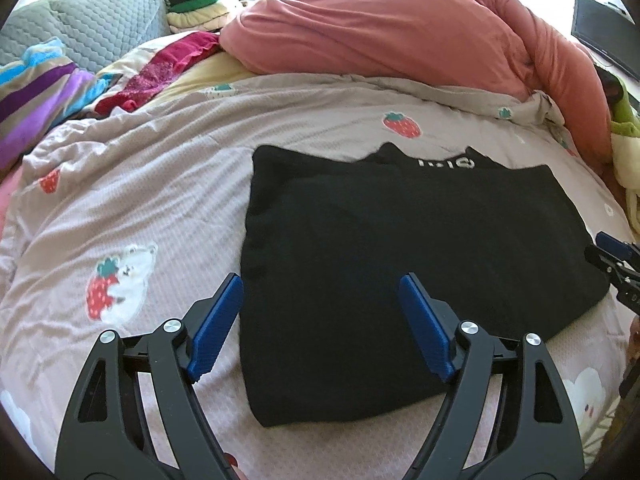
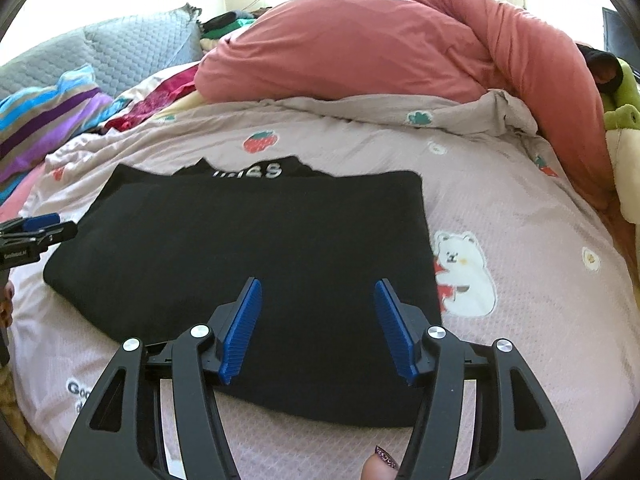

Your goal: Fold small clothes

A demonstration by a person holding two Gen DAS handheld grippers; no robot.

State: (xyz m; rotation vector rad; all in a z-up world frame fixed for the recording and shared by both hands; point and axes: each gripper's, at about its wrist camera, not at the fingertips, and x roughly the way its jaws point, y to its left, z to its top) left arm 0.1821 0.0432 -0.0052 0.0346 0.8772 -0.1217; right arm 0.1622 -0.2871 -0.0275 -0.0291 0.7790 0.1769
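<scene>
A black garment (image 1: 400, 248) lies folded into a flat rectangle on the bed, with white lettering showing at its far edge. It also shows in the right wrist view (image 2: 256, 248). My left gripper (image 1: 320, 284) is open and empty, hovering over the garment's near left edge. My right gripper (image 2: 318, 288) is open and empty, above the garment's near right part. The right gripper's tip shows at the far right of the left wrist view (image 1: 612, 256), and the left gripper's tip at the far left of the right wrist view (image 2: 36, 228).
The pinkish quilt (image 1: 160, 208) with strawberry and bear prints covers the bed. A salmon duvet (image 1: 380, 28) is heaped behind. A striped cloth (image 1: 36, 92), red cloth (image 1: 160, 72) and grey pillow (image 1: 92, 24) lie at left. A green plush (image 2: 624, 108) sits at right.
</scene>
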